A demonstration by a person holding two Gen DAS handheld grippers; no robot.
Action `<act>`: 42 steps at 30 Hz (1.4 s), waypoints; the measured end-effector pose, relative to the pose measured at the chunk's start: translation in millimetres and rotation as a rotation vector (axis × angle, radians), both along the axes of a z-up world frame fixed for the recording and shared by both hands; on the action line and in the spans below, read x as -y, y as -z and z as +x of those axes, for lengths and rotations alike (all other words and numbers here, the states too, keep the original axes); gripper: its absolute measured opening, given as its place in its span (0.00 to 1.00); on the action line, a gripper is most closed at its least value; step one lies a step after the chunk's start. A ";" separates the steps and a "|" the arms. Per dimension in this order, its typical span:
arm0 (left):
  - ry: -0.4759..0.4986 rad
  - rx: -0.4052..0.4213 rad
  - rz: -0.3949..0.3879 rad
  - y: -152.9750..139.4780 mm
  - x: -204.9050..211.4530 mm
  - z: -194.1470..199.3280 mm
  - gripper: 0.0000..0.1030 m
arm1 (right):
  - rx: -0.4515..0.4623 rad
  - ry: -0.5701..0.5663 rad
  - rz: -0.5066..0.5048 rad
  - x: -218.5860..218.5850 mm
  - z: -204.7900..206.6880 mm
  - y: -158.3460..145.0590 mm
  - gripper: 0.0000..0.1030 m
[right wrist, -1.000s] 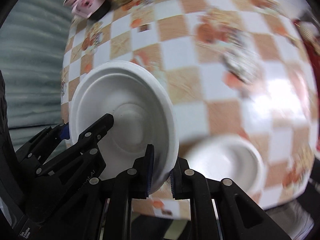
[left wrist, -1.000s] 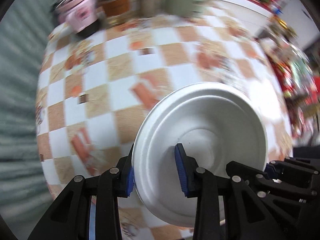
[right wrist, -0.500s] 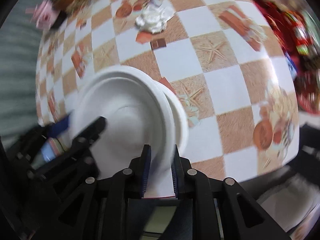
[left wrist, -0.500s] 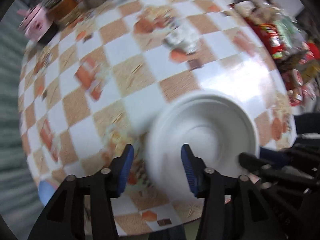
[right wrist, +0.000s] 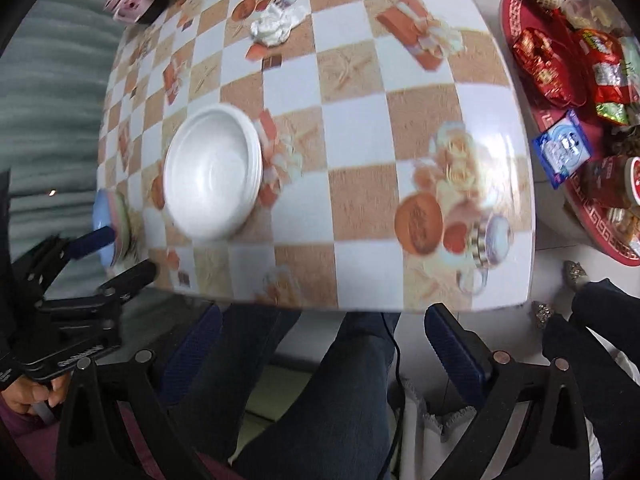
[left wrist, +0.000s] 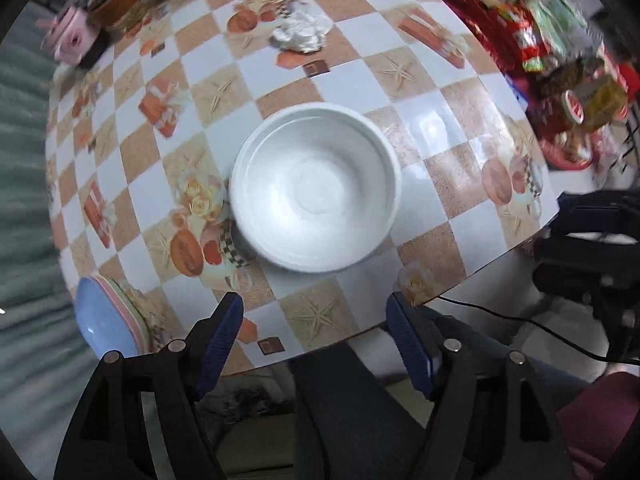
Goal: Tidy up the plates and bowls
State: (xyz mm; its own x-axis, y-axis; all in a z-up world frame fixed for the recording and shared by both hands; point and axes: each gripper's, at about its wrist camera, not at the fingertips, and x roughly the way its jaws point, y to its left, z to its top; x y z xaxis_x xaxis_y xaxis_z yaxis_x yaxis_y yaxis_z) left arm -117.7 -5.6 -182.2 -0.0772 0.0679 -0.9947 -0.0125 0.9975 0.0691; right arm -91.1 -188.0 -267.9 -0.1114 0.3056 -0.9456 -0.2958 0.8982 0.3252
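Note:
A stack of white bowls point(left wrist: 316, 192) rests on the checked table point(left wrist: 440, 176), near its front edge; it also shows in the right wrist view point(right wrist: 212, 172). My left gripper point(left wrist: 314, 330) is open and empty, pulled back over the table edge just in front of the bowls. My right gripper point(right wrist: 320, 344) is open and empty, off the table, to the right of the bowls. A stack of coloured plates with a blue one on top point(left wrist: 108, 320) sits at the table's front left corner, also seen in the right wrist view point(right wrist: 110, 220).
A crumpled white tissue point(left wrist: 300, 32) lies mid-table. A pink box point(left wrist: 74, 38) and jars stand at the far left. A red tray of snack packets point(right wrist: 576, 92) is on the right. The person's legs point(right wrist: 320, 392) are below the table edge.
Both grippers held a white bowl a second ago. They set it onto the other bowl, opened, and pulled back off the table edge.

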 end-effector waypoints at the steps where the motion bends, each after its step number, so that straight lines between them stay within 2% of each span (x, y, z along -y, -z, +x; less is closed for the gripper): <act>1: 0.017 0.000 0.009 -1.0 8.0 3.3 0.75 | -0.002 -0.020 -0.018 2.7 -2.2 1.6 0.99; 3: 0.056 -0.005 0.009 -2.0 26.8 9.3 0.75 | -0.005 -0.058 -0.065 8.1 -4.7 5.0 0.99; 6: 0.096 -0.009 0.017 -3.1 47.2 17.8 0.77 | -0.012 -0.082 -0.068 19.0 -10.8 5.0 0.99; 12: 0.123 -0.021 0.078 -2.5 64.0 26.6 0.77 | 0.004 -0.031 -0.083 45.2 1.6 -1.5 0.99; 29: 0.021 -0.036 0.115 -4.2 41.3 14.2 0.77 | -0.019 -0.082 -0.088 31.8 3.1 3.4 0.99; 42: 0.010 -0.040 0.106 -2.9 33.9 5.6 0.77 | -0.024 -0.101 -0.101 22.9 2.5 4.3 0.99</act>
State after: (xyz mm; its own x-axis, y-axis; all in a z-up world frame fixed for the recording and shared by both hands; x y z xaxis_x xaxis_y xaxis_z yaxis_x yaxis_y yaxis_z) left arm -112.0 -39.6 -179.3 -0.1153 0.1740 -0.9780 0.0018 0.9846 0.1749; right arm -88.5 -210.8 -272.2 -0.1600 0.1948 -0.9677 -0.3795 0.8929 0.2424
